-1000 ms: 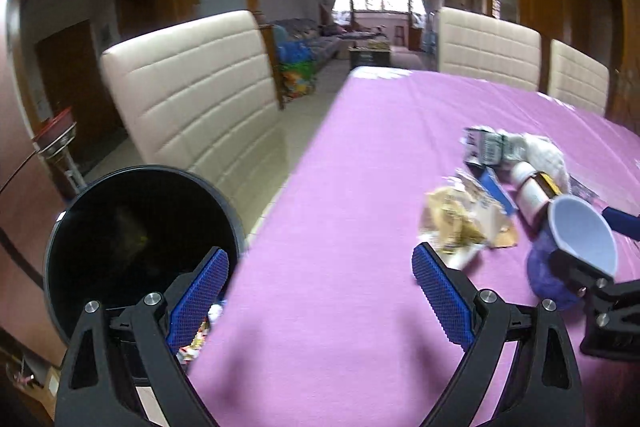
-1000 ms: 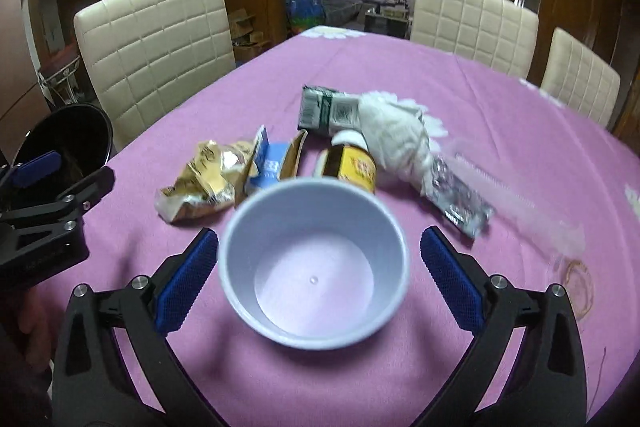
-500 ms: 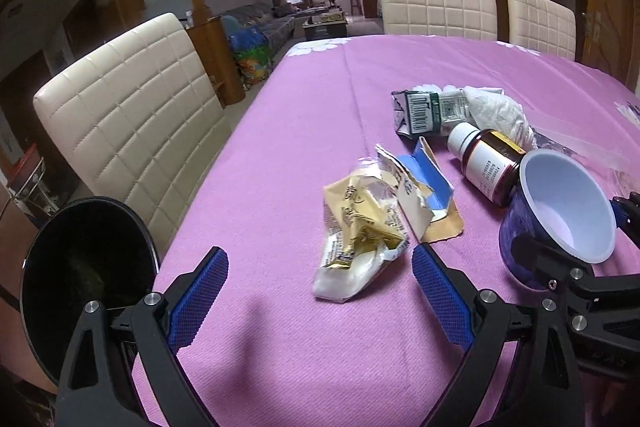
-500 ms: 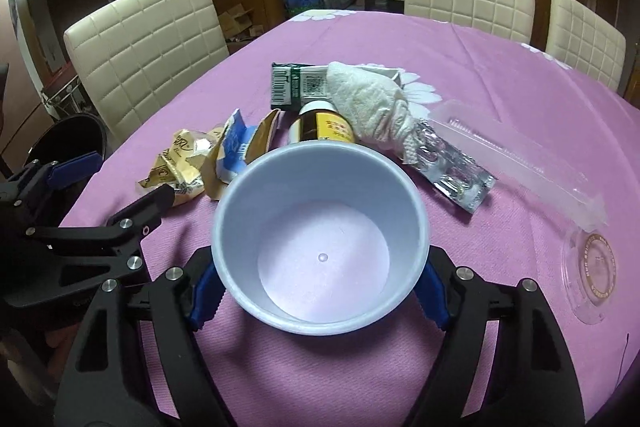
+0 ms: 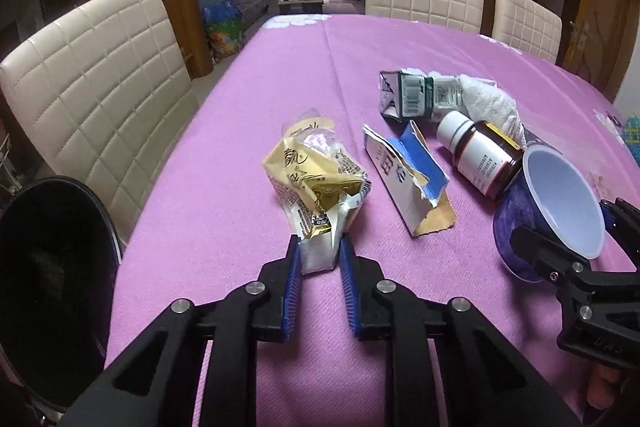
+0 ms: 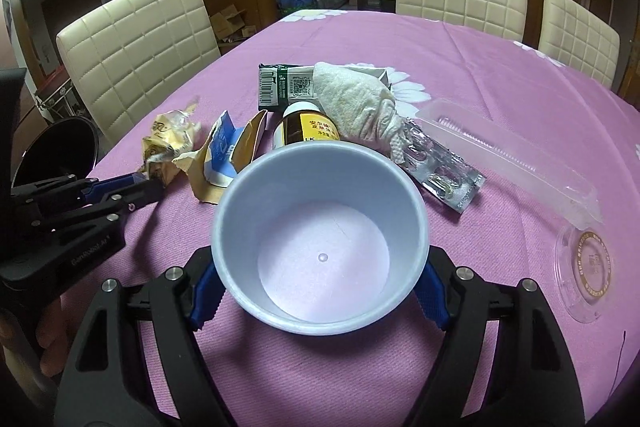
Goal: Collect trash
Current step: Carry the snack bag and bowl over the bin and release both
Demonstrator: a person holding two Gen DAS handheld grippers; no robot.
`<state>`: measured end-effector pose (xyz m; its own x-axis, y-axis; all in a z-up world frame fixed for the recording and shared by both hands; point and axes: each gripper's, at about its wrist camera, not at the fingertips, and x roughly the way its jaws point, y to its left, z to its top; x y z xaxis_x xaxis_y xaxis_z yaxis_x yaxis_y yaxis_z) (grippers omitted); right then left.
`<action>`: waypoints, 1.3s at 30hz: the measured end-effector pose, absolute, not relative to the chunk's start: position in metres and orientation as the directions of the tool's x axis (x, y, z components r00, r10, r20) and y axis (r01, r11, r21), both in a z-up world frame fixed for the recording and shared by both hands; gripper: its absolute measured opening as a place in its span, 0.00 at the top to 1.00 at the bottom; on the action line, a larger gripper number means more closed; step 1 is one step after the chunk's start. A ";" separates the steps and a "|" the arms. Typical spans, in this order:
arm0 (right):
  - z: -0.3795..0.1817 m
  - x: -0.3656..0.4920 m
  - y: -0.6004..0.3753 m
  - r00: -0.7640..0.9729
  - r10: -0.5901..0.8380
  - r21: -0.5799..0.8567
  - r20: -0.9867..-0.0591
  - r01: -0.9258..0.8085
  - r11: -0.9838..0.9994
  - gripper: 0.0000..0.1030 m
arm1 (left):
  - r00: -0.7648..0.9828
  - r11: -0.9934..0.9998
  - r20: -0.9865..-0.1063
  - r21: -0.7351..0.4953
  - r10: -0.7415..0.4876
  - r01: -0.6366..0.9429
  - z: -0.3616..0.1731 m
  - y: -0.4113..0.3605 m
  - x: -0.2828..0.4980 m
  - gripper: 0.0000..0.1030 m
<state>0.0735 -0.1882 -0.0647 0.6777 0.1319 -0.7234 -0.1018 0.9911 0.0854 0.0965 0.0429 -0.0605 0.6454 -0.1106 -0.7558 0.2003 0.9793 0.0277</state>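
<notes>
Your left camera sits just behind the left hand-held gripper (image 5: pixel 318 259), low over the near edge of the table (image 5: pixel 280 75), looking down its length toward the far window. Your right camera rides the right hand-held gripper (image 6: pixel 320 283) the same way, a little further right and just as close (the white cup (image 6: pixel 320 227) fills its foreground). Both views share the gold wrapper (image 5: pixel 316 183), torn blue carton (image 5: pixel 404 175), brown bottle (image 5: pixel 480 159) and cream chairs (image 5: pixel 96 83), and each sees the other's hand-held gripper at its edge.

My two grippers, left gripper (image 5: pixel 317 259) and right gripper (image 6: pixel 320 281), have black frames, silver screws and ribbed blue pads (image 5: pixel 291 277).
</notes>
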 end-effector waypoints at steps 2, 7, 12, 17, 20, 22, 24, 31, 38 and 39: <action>-0.064 0.073 -0.188 0.678 0.132 0.085 -0.723 -0.103 0.991 0.25 | 0.657 0.981 -0.745 0.018 -0.115 0.192 -0.057 0.048 0.092 0.84; -0.059 0.070 -0.184 0.688 0.137 0.075 -0.712 -0.120 0.990 0.25 | 0.686 0.984 -0.721 0.030 -0.099 0.174 -0.048 0.056 0.084 0.84; -0.053 0.068 -0.175 0.701 0.140 0.055 -0.699 -0.143 0.988 0.25 | 0.729 0.987 -0.682 0.072 -0.058 0.146 -0.039 0.068 0.071 0.84; -0.048 0.066 -0.161 0.714 0.142 0.024 -0.685 -0.172 0.985 0.25 | 0.753 0.987 -0.658 0.107 -0.018 0.117 -0.034 0.079 0.061 0.84; -0.045 0.066 -0.153 0.719 0.150 0.014 -0.679 -0.192 0.981 0.25 | 0.762 0.987 -0.648 0.118 -0.003 0.104 -0.032 0.085 0.057 0.84; -0.044 0.066 -0.147 0.721 0.153 0.005 -0.676 -0.202 0.979 0.25 | 0.763 0.987 -0.646 0.122 0.002 0.100 -0.032 0.087 0.054 0.84; -0.042 0.066 -0.141 0.723 0.157 -0.004 -0.673 -0.215 0.977 0.25 | 0.764 0.987 -0.645 0.131 0.010 0.097 -0.033 0.090 0.052 0.84; -0.037 0.070 -0.120 0.729 0.171 -0.033 -0.663 -0.257 0.966 0.25 | 0.772 0.988 -0.635 0.142 0.038 0.068 -0.034 0.099 0.046 0.84; -0.035 0.073 -0.094 0.726 0.190 -0.068 -0.660 -0.310 0.948 0.25 | 0.779 0.987 -0.622 0.155 0.073 0.032 -0.032 0.112 0.042 0.84; -0.035 0.074 -0.089 0.725 0.194 -0.073 -0.660 -0.318 0.945 0.25 | 0.780 0.987 -0.620 0.157 0.079 0.024 -0.032 0.116 0.041 0.84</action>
